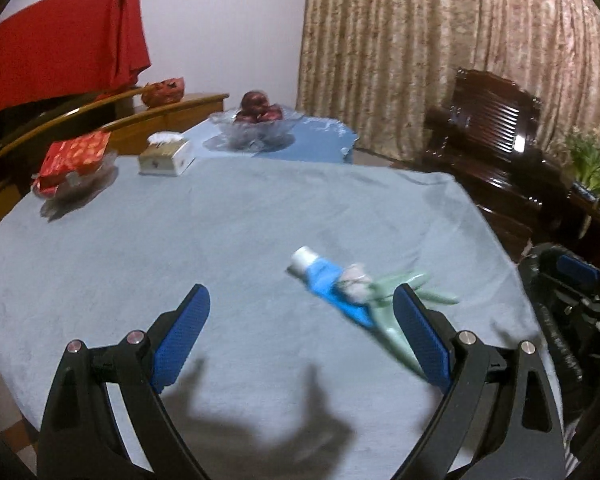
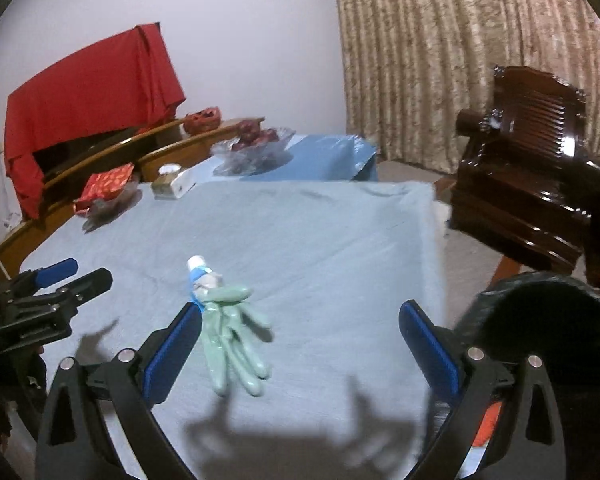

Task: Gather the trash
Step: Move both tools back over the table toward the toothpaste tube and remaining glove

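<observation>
Beige patterned curtains (image 1: pixel 440 52) and a plain wall back this room, with a dark carved wooden chair (image 2: pixel 528 160) off to the right. Up front is a surface under a light blue cloth (image 1: pixel 228 240).

Trash sits in a little pile near the right side of the surface: a blue and white tube (image 1: pixel 324 280), a crumpled grey wad (image 1: pixel 356 280) resting on it, and a pale green glove (image 2: pixel 232 332) lying partly over the tube's end, fingers spread.

Left claw (image 1: pixel 302 300) hangs just above the cloth, spread wide, holding nothing, its right finger just beside the glove. Right claw (image 2: pixel 300 316) is wide open too, empty, with the glove next to its left finger. A black bin bag (image 2: pixel 540 312) sits at the surface's right edge.

Farther back: a glass bowl of dark red fruit (image 1: pixel 256 114), a tissue box (image 1: pixel 166 156), a red packet (image 1: pixel 74 156).
</observation>
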{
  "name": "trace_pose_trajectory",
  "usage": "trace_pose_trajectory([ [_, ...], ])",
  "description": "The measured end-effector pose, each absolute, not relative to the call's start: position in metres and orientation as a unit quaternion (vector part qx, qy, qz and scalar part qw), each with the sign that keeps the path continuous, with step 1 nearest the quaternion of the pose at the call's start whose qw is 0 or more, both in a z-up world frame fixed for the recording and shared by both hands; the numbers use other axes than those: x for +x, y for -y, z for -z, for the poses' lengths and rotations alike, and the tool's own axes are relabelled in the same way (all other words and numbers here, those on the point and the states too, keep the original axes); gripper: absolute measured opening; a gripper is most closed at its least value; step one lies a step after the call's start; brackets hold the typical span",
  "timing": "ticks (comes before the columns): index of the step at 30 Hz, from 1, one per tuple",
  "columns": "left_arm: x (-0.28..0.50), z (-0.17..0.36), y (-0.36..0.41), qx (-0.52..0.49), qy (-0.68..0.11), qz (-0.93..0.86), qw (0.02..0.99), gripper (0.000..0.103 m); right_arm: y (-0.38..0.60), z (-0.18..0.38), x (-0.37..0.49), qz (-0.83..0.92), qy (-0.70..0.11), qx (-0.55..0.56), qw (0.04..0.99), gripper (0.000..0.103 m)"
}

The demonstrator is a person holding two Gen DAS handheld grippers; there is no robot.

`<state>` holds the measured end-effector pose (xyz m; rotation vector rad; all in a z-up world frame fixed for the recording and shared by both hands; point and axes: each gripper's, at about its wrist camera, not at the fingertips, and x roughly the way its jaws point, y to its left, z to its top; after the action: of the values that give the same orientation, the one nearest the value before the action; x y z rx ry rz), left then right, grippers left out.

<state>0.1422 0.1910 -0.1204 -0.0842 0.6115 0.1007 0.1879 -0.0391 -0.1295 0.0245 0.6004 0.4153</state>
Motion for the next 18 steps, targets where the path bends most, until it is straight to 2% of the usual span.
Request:
trace_pose_trajectory([
  [18,0.159,0.154,-0.237,-0.065,-0.324,-0.069,0.941,0.09,-0.045,0.183,0.238,-0.232,-0.351,-0.034,0.907,0.096],
])
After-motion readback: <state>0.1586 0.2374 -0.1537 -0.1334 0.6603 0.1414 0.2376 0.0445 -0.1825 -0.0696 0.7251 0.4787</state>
